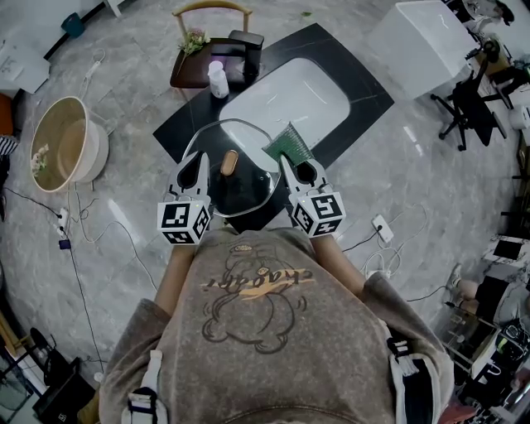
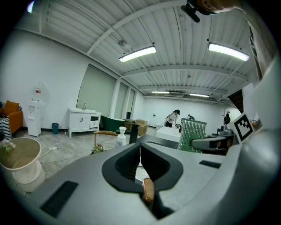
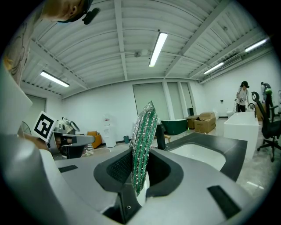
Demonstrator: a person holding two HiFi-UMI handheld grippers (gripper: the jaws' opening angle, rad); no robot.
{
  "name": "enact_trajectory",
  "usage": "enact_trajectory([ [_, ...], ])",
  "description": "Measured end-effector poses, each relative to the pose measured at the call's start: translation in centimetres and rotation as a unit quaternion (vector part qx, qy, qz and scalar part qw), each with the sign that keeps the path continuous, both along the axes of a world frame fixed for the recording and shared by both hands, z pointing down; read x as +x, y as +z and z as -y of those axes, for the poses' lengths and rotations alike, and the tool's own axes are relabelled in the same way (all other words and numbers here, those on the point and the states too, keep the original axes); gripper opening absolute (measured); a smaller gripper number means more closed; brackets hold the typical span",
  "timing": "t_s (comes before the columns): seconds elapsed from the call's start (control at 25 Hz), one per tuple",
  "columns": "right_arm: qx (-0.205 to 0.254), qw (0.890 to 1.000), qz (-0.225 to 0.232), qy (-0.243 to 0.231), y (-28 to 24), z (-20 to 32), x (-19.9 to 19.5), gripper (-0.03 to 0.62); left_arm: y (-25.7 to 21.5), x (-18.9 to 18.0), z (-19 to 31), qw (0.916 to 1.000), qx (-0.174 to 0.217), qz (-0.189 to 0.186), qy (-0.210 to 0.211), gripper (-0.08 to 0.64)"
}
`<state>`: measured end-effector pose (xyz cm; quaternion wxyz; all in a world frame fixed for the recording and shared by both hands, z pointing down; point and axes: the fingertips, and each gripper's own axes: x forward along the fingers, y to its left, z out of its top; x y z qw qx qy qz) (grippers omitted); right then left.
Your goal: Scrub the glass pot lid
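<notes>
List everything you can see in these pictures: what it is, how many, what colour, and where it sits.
glass pot lid: one, clear with a wooden knob, held up at the counter's near edge
scrub pad: one, green, in the right tool
counter: one, black, ahead of the person
sink: one, white, set in the counter
pump bottle: one, white, by the counter's far left edge
chair: one, wooden, beyond the bottle
round tub: one, beige, floor at left
office chair: one, black, far right
left tool: one, grey, shut on the lid's left rim
right tool: one, grey, shut on the scrub pad
</notes>
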<state>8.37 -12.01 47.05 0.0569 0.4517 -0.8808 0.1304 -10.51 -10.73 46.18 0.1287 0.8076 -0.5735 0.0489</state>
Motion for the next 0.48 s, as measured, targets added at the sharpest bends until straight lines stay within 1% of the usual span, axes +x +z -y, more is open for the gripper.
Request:
enact_trajectory([
  [0.48,0.0,1.0,-0.005,-0.007,-0.1,0.43,-0.88,0.087,0.17,0.2,0.34,1.0,-0.002,0.003,0.005,0.012],
])
